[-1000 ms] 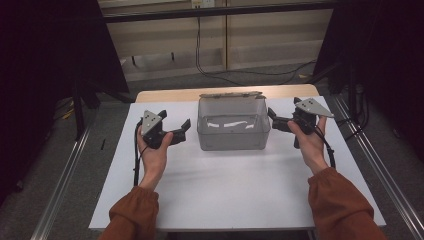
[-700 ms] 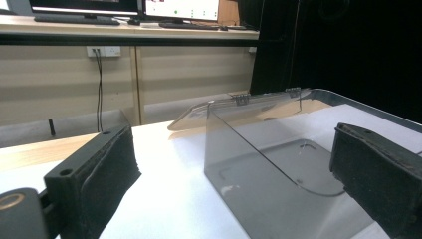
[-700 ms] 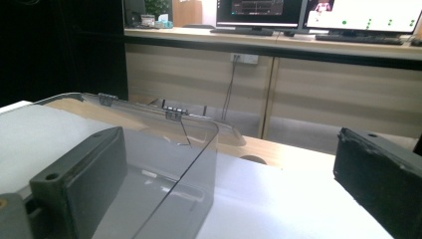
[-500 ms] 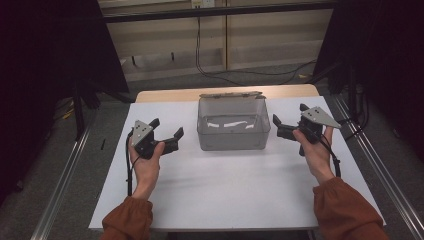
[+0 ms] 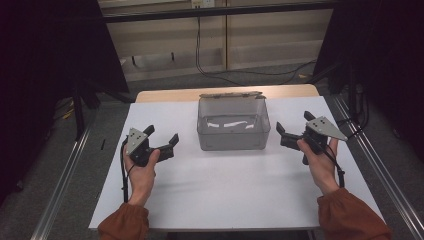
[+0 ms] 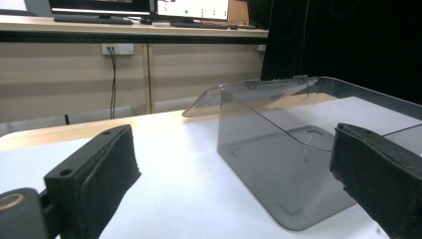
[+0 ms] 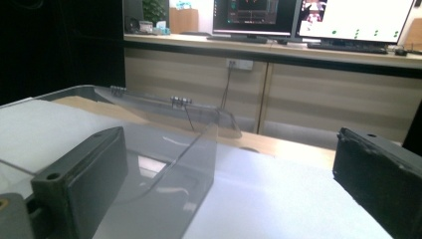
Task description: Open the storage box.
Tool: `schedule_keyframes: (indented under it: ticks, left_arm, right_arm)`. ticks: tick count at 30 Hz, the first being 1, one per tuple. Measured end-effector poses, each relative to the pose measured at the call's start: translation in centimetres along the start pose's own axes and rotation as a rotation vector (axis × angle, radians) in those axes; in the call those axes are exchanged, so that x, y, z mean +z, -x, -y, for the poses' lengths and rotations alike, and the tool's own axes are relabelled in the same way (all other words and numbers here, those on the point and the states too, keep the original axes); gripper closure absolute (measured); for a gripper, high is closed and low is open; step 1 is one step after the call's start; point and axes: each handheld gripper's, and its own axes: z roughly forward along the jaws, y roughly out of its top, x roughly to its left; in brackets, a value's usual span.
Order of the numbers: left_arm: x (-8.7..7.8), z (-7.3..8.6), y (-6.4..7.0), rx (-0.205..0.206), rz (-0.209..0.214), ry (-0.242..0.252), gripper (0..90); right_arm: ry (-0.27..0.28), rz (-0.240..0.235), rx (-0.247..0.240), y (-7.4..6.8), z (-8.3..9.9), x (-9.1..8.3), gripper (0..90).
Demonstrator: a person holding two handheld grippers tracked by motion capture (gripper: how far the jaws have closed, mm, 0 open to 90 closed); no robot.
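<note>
A clear plastic box stands open on the white tabletop, its hinged lid tipped back behind it; nothing can be made out inside. My left gripper hovers open to the box's left, a short gap away, jaws pointing at it. On the other side my right gripper is open too, aimed at the box's right wall. The left gripper view has the box ahead between the spread jaws of that gripper. In the right gripper view the box sits ahead-left of the gripper.
A wooden table edge runs behind the white top. Metal rails flank the table on both sides. Cables lie on the floor beyond. Monitors stand on a far counter.
Both hands have drawn back from the box toward the person and slightly outward. Both grippers stay open and hold nothing. The box has not moved.
</note>
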Motion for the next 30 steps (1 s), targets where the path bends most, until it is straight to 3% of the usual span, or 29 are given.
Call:
schedule_keyframes:
  ticks: [4, 14, 30]
  left_arm:
    - [-0.6, 0.4, 0.0, -0.011, -0.007, -0.005, 4.3]
    - [-2.5, 1.2, 0.6, 0.010, -0.013, 0.008, 4.3]
    - [-5.4, 2.2, 0.9, -0.002, -0.046, -0.002, 4.3]
  right_arm:
    - [0.002, 0.011, 0.004, 0.0, 0.5, -1.1, 0.4]
    - [0.021, 0.032, 0.007, -0.2, 1.5, -3.2, 0.3]
    - [0.003, 0.048, 0.000, 0.5, 2.7, -7.0, 0.0]
